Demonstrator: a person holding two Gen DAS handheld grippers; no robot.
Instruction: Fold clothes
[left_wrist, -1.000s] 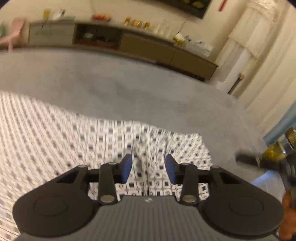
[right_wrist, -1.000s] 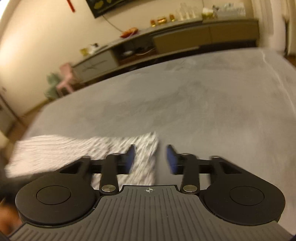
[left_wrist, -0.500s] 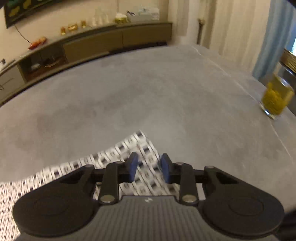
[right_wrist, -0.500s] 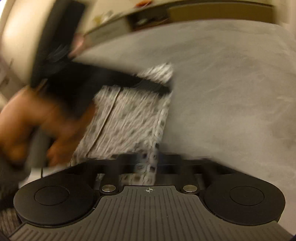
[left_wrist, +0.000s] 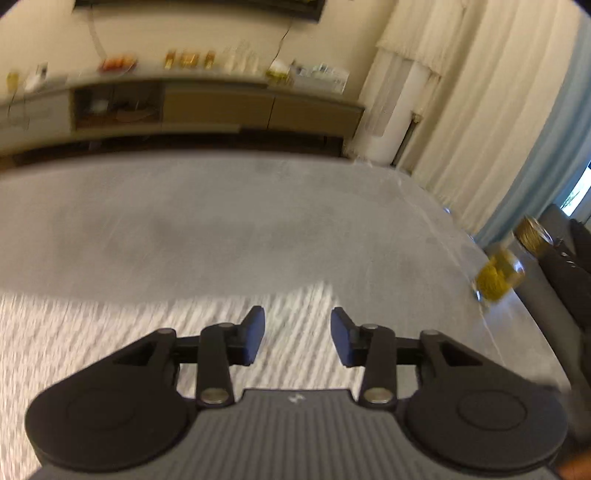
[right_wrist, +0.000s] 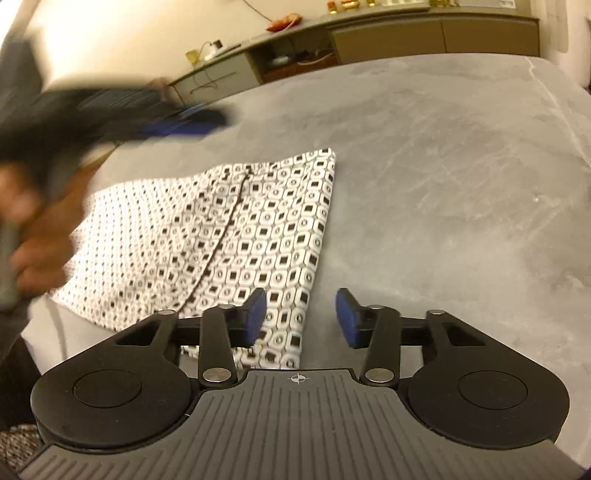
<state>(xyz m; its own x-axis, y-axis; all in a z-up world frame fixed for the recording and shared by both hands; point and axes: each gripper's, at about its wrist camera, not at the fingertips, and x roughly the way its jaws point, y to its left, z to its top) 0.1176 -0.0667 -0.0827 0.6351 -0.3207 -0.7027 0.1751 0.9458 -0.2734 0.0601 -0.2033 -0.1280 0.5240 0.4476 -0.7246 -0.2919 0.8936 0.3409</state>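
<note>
The right gripper (right_wrist: 301, 319) has just reopened, empty, over the right edge of the patterned garment (right_wrist: 236, 236), which lies flat with bare grey bedcover (right_wrist: 443, 184) ahead and to its right. The left gripper (left_wrist: 297, 338), also just parted and empty, hovers over blurred cloth; a jar (left_wrist: 498, 275) of yellow contents stands far right

— How is the garment (right_wrist: 229, 236) finished?
— Thin woven cloth is seen, matt, printed with dark squares on white, laid on a bed (right_wrist: 443, 184) covered in grey napped fabric

— And the right tool (right_wrist: 301, 319)?
— Matt black plastic, blue rubbery pads, bright metal pins
</note>
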